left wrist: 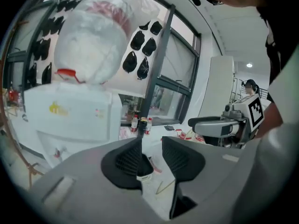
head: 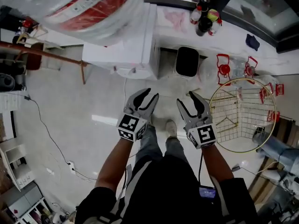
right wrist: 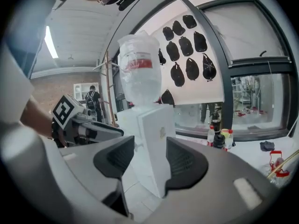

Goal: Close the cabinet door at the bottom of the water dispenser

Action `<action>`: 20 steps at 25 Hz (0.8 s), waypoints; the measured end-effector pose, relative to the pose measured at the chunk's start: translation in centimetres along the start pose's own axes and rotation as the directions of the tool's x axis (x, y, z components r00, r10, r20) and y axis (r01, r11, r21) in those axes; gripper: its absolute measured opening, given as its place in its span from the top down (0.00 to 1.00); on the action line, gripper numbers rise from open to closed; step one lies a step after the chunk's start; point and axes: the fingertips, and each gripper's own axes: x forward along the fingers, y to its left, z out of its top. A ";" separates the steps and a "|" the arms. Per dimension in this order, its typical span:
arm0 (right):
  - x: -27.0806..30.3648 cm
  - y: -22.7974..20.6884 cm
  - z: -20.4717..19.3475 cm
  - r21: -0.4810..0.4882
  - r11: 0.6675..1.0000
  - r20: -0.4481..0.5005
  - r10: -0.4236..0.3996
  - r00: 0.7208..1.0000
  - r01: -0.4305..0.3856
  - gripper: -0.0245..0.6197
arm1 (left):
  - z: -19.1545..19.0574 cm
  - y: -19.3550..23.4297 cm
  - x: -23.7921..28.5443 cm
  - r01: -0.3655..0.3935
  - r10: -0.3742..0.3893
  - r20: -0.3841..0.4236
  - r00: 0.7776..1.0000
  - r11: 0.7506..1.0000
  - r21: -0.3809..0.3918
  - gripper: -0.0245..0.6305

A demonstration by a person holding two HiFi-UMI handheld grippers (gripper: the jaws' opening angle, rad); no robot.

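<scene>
Pale floor [head: 84, 125] separates water dispenser [head: 120, 50] from left gripper [head: 152, 94] and right gripper [head: 185, 98], both jaws apart, empty, seemingly held clear.

The grey left gripper [head: 152, 94] and right gripper [head: 186, 98] carry black-and-white marker cubes [head: 131, 127]; the person wears a black top [head: 173, 185] and grey trousers [head: 149, 143].

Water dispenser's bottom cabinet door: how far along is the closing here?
Done, apparently: in the head view no door swings out from the water dispenser over the floor, though its lower front is not plainly shown. In hand: nothing; the left tool and right tool are held clear of it, jaws open and empty. Left: probably only confirming the door sits flush.
</scene>
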 end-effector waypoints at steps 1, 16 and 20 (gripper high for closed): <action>-0.5 0.7 1.2 -0.007 1.000 0.023 0.015 1.000 -0.015 0.63 | 1.4 -0.4 -1.1 -0.010 0.009 0.023 1.000 1.000 0.012 0.76; -5.6 5.7 14.3 -0.031 0.998 0.174 0.063 0.983 -0.058 0.76 | 16.0 -1.9 -14.3 -0.123 0.109 0.234 0.966 0.991 0.044 0.95; -6.8 6.3 15.9 -0.035 0.997 0.198 0.072 0.977 -0.066 0.83 | 17.5 -2.4 -16.9 -0.141 0.120 0.262 0.958 0.988 0.065 0.95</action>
